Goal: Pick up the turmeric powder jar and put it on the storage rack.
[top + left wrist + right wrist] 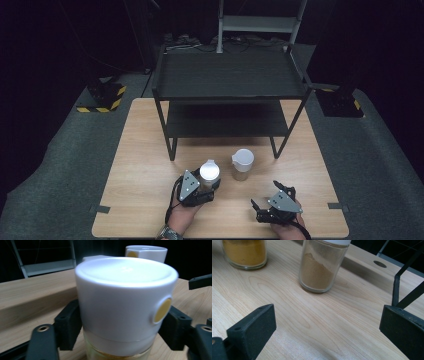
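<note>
On the wooden table, the left hand-held gripper clamps a white-capped spice jar; the right hand-held gripper gapes wide.

Light wood desk on grey carpeted floor. Black two-tier shelf rack stands on far half, shelves bare. Two white-capped spice jars upright on near half: yellow-powder jar, brown-powder jar just beside, apart.

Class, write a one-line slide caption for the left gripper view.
Left hand-held gripper shut on a white-capped spice jar, a second jar behind.
</note>
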Motion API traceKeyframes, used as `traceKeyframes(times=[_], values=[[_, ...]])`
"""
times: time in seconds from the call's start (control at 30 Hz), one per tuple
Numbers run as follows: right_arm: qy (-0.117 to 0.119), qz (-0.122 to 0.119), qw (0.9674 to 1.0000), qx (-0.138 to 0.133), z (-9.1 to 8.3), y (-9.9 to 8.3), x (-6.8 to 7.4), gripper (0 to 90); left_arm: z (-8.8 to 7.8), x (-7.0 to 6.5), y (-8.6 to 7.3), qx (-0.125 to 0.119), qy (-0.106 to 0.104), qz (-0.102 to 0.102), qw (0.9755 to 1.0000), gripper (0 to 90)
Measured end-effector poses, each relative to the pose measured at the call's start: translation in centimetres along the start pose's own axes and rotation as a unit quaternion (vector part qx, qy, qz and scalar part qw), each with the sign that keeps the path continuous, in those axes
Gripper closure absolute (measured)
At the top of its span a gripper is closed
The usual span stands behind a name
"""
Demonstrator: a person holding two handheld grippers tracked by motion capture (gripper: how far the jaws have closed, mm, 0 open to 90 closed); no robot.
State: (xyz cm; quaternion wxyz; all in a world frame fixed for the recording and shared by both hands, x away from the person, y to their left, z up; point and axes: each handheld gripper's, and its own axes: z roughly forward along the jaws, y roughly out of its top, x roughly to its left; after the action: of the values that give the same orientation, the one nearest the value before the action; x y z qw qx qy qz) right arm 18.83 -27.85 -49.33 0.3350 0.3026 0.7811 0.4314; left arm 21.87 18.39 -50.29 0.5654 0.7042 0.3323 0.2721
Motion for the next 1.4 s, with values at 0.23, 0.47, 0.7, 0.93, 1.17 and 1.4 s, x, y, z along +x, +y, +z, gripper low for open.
traceKeyframes(times=[0.23, 0.47, 0.7, 0.93, 1.17, 1.4], values=[[0.0, -0.004, 1.0, 0.0, 0.0, 0.0, 0.0, 0.0, -0.1, 0.1, 0.1, 0.0, -0.003, 0.0, 1.0, 30.5], [-0.001, -0.003, 1.0, 0.001, 0.0, 0.0, 0.1, 0.0, -0.6, 0.1, 0.7, -0.001, -0.007, 0.01, 0.9999, 30.5], [0.0, -0.007, 1.0, 0.005, 0.1, 0.2, 0.1, 0.0, -1.6, 0.2, 1.5, -0.014, -0.01, 0.009, 0.9998, 30.5], [0.001, -0.011, 0.9999, 0.012, 0.2, 0.4, 0.1, 0.0, -2.8, 0.1, 2.8, -0.023, -0.003, 0.013, 0.9996, 30.5], [0.001, -0.012, 0.9998, 0.018, 0.2, 0.6, 0.1, 0.0, -3.8, 0.2, 3.9, -0.038, 0.002, -0.013, 0.9992, 30.5], [0.002, -0.012, 0.9998, 0.018, 0.2, 0.6, 0.0, 0.0, -5.3, 0.7, 5.6, -0.046, 0.01, 0.013, 0.9988, 30.5]])
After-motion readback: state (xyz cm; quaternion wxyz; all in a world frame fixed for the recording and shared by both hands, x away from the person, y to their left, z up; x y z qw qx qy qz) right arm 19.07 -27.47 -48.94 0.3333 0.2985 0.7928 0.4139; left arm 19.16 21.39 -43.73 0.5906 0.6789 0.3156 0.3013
